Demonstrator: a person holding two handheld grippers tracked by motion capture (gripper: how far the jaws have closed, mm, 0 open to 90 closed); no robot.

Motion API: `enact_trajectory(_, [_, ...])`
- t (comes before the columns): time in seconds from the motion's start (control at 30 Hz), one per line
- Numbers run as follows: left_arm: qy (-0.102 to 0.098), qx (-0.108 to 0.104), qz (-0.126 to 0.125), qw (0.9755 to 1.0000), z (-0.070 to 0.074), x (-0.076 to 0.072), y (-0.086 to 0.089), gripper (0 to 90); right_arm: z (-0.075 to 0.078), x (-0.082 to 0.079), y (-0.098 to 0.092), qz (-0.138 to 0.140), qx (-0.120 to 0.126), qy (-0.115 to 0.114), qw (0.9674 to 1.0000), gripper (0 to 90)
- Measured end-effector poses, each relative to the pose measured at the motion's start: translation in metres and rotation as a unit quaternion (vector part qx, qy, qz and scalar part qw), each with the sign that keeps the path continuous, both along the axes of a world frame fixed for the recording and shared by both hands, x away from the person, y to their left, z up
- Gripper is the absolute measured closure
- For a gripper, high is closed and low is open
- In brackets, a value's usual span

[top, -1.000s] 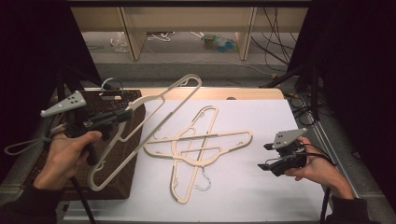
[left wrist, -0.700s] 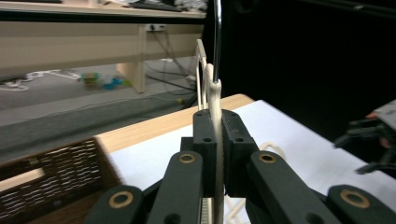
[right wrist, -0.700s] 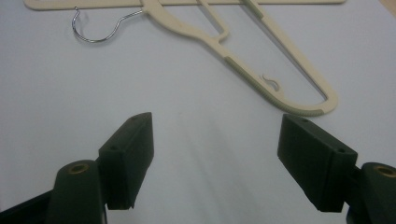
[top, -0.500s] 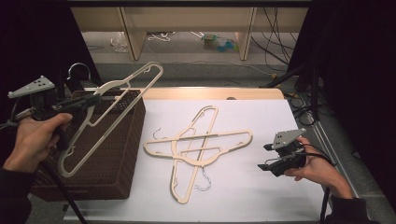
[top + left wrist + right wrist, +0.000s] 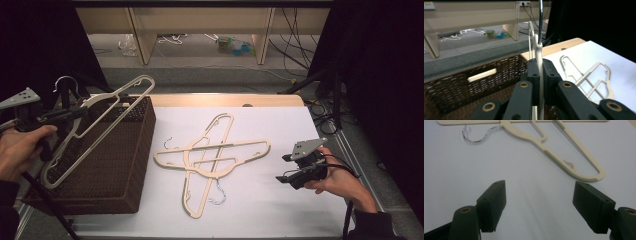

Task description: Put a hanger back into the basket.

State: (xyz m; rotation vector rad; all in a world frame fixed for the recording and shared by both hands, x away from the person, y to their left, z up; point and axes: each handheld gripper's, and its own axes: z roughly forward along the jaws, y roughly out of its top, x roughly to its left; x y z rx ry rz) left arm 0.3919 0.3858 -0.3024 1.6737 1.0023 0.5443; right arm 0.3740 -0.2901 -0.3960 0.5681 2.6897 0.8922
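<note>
The white worktop [image 5: 280, 130] spreads across the middle of the high view, with a strip of bare wood along its far edge. At its left end stands a dark brown wicker basket [image 5: 115, 165], open at the top, with a slot handle in its far wall.

Above the basket's open top hangs a cream plastic hanger [image 5: 107, 107] with a metal hook, tilted so that one end points down toward the person and the other rises over the basket's far corner. The left gripper [image 5: 539, 75] has its fingers closed on this hanger's neck just below the hook, which stands upright between them in the left gripper view.

Two more cream hangers [image 5: 215, 155] lie flat on the worktop, crossed over each other, to the right of the basket and apart from it.

The right gripper [image 5: 292, 167] is held low over the worktop near its right edge, close to the crossed hangers' right end. Its fingers [image 5: 492, 203] stand wide apart with nothing between them.
</note>
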Motion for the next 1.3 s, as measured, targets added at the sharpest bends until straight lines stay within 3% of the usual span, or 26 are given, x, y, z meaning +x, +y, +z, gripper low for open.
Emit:
enact_trajectory(0.3, [0.001,0.010,-0.017,0.9998,-0.025,-0.003,0.024,85.7,-0.001,0.000,0.001,0.000,-0.006,0.003,1.0000,27.5])
enact_trajectory(0.6, [0.059,0.026,-0.024,0.9977,-0.056,0.000,0.032,85.6,-0.002,0.000,0.002,0.002,-0.007,0.004,1.0000,27.4])
enact_trajectory(0.77, [0.070,0.033,-0.029,0.9966,-0.061,0.004,0.029,85.5,-0.002,0.000,0.003,0.003,-0.009,0.006,0.9999,27.3])
enact_trajectory(1.1, [0.123,0.042,-0.017,0.9914,-0.083,0.017,0.027,85.3,-0.002,0.000,0.002,0.002,-0.011,0.006,0.9999,27.2])
enact_trajectory(1.2, [0.128,0.037,-0.013,0.9911,-0.087,0.020,0.030,84.7,-0.002,-0.001,0.002,0.002,-0.013,0.007,0.9999,27.1])
enact_trajectory(1.3, [0.132,0.038,0.014,0.9904,-0.087,0.020,0.037,80.8,-0.002,-0.001,0.002,0.001,-0.013,0.008,0.9999,27.0])
